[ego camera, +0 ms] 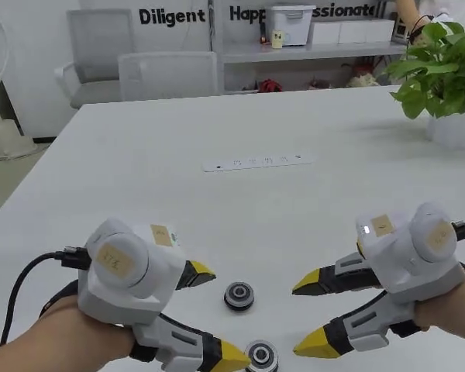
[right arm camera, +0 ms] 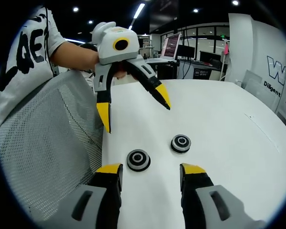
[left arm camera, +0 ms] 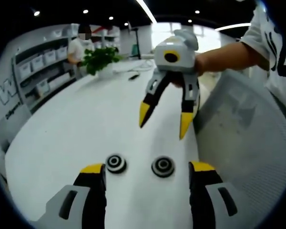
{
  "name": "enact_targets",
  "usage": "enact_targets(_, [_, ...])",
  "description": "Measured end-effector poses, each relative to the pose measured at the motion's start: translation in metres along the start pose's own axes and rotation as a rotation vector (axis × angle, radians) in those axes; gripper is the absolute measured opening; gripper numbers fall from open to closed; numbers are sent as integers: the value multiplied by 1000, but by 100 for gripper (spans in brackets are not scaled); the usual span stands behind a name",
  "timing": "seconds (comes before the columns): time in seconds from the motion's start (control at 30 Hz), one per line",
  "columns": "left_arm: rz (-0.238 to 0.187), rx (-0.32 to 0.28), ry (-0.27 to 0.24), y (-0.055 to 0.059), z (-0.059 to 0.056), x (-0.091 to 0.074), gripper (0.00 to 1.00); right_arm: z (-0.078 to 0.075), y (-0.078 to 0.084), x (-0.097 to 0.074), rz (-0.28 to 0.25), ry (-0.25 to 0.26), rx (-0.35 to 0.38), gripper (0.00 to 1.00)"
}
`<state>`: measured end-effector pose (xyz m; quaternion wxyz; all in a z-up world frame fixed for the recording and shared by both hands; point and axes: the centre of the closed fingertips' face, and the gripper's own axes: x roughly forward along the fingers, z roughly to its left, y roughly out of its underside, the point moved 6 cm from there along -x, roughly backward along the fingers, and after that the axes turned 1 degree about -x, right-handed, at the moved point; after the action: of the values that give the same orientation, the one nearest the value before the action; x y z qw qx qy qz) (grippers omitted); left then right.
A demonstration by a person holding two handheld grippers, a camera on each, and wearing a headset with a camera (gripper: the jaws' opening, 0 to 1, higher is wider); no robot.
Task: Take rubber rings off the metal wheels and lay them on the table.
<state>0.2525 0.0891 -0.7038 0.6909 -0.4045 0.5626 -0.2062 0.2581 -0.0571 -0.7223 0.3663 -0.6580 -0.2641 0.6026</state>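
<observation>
The left gripper [ego camera: 221, 314] hovers low, its jaws spread wide and empty, opposite the right gripper [ego camera: 301, 318], whose jaws are just as wide. Between them a small metal wheel [ego camera: 239, 295] and a second wheel [ego camera: 261, 355] lie flat on the white surface [ego camera: 256, 201], near each other. Each has a silvery hub inside a black rubber ring [right arm camera: 129, 161].

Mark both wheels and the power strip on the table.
farther wheel [ego camera: 239, 295], head view, on its hub.
nearer wheel [ego camera: 261, 356], head view, on its hub.
power strip [ego camera: 256, 162], head view, middle of its top face.
</observation>
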Motion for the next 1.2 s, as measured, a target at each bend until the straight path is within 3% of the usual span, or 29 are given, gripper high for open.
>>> enact_targets(0.57, [34, 16, 57, 4, -8, 20, 62, 6, 13, 14, 27, -53, -2, 42])
enact_targets(1.2, [62, 18, 94, 12, -9, 33, 50, 6, 18, 21, 34, -69, 2, 41])
